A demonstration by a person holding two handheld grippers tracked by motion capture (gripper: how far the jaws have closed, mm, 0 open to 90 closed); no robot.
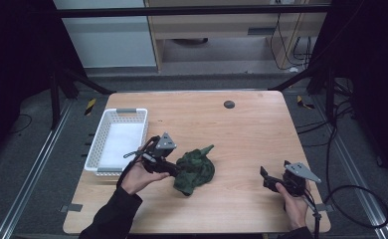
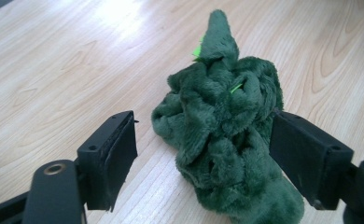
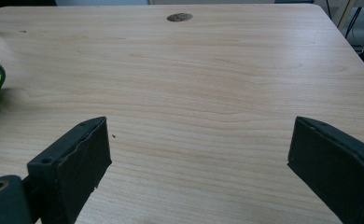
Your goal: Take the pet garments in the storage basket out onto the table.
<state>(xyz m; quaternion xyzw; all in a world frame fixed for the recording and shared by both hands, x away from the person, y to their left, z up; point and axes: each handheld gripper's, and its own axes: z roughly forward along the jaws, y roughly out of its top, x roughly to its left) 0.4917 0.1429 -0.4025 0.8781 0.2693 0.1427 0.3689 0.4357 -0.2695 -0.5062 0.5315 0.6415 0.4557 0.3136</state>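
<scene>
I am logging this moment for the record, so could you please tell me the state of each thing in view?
Dark green plush toy: crumpled on the wooden table, between the left jaws.
White perforated plastic basket: upright, nothing inside.
Left hand-held gripper: open, around the toy, right jaw touching it.
Right hand-held gripper: open, holding nothing.

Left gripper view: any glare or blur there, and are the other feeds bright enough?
Left gripper view: glare washes the table at top, green plush toy sharp, near jaws slightly soft. Right gripper view: evenly lit, clear wood grain. High view: dim, dark surroundings, toy detail lost.
</scene>
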